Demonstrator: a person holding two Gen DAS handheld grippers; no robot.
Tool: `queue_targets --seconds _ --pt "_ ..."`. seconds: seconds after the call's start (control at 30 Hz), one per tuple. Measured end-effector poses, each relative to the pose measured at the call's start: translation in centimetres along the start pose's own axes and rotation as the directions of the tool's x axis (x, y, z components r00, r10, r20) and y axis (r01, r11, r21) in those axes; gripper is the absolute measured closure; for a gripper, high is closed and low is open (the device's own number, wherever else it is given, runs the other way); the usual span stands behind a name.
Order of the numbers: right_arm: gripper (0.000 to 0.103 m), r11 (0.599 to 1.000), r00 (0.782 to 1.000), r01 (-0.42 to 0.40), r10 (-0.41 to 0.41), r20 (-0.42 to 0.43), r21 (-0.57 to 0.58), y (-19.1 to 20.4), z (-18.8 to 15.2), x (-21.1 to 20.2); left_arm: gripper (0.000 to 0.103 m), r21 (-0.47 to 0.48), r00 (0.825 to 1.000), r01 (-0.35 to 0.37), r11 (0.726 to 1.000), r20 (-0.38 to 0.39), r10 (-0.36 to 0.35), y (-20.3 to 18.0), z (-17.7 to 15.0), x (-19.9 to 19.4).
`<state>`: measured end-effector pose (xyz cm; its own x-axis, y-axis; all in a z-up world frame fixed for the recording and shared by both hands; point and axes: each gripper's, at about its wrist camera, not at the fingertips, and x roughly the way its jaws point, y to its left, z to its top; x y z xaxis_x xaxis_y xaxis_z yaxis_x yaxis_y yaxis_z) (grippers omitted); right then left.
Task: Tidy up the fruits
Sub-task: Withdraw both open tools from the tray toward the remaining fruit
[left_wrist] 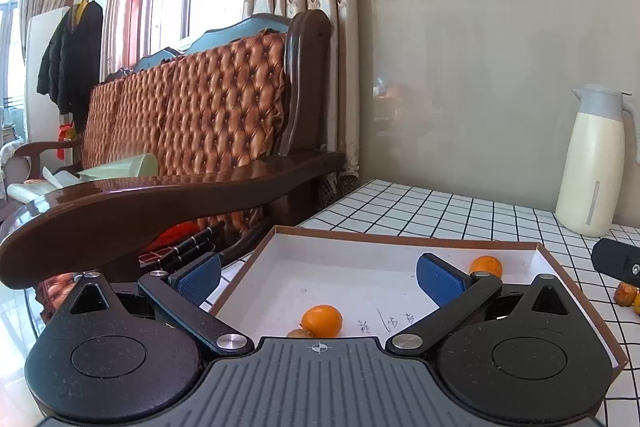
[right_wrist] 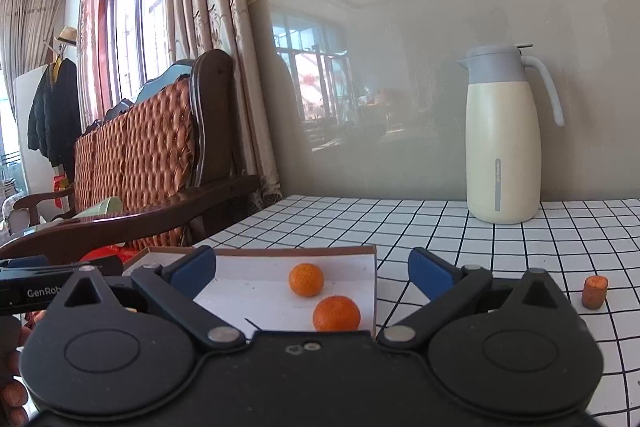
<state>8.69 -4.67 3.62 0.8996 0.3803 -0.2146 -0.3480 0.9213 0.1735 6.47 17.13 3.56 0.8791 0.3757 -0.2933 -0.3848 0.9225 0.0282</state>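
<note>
Both claws spread and empty: left claw (left_wrist: 318,279), right claw (right_wrist: 312,273) over the box (right_wrist: 372,283). Two oranges (right_wrist: 306,279) inside; round fruit may roll from a loose pinch.

left gripper (left_wrist: 319,277) — jaws wide, empty | box (left_wrist: 400,239) — two oranges (left_wrist: 322,320) inside

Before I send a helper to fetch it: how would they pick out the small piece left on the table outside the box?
Find the tall cream jug with the grey lid standing against the wall on the checked table. In front of it, to the right of the shallow cardboard box, stands a small brownish-orange stub. Unlike the round oranges in the box, it is cylindrical, darker, and sits alone on the cloth.
</note>
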Motion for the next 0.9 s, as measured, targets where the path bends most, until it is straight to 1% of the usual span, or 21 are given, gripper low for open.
queue_targets --seconds 0.1,0.23,0.37,0.5,0.7,0.9 --pt "0.006 1.000 0.999 -0.025 0.025 -0.026 -0.010 0.1 -0.5 -0.5 0.000 0.004 1.000 0.005 1.000 -0.010 -0.005 -0.2 -0.5 -0.6" --pt "0.006 0.999 0.999 -0.032 0.030 -0.033 -0.033 -0.1 -0.7 -1.5 0.000 -0.007 0.999 0.022 1.000 -0.025 -0.022 -0.5 -1.0 -1.4" --pt "0.006 0.999 0.999 -0.038 0.037 -0.033 -0.024 -0.9 -0.7 -2.4 0.000 -0.006 0.999 0.044 0.999 -0.028 -0.044 -1.3 -1.5 -2.1" --pt "0.006 0.999 0.999 -0.026 0.025 -0.022 -0.021 -1.9 -0.6 -3.6 0.000 0.008 0.997 0.072 0.997 -0.032 -0.072 -2.5 -1.9 -2.6" --pt "0.006 1.000 0.999 -0.016 0.015 -0.031 -0.020 -3.3 -0.8 -4.6 0.000 0.021 0.994 0.104 0.994 -0.039 -0.103 -4.4 -2.1 -2.5" --pt "0.006 1.000 1.000 0.013 -0.013 -0.028 -0.019 -4.8 -0.9 -5.6 0.000 0.034 0.989 0.141 0.989 -0.046 -0.139 -6.3 -2.3 -2.5"
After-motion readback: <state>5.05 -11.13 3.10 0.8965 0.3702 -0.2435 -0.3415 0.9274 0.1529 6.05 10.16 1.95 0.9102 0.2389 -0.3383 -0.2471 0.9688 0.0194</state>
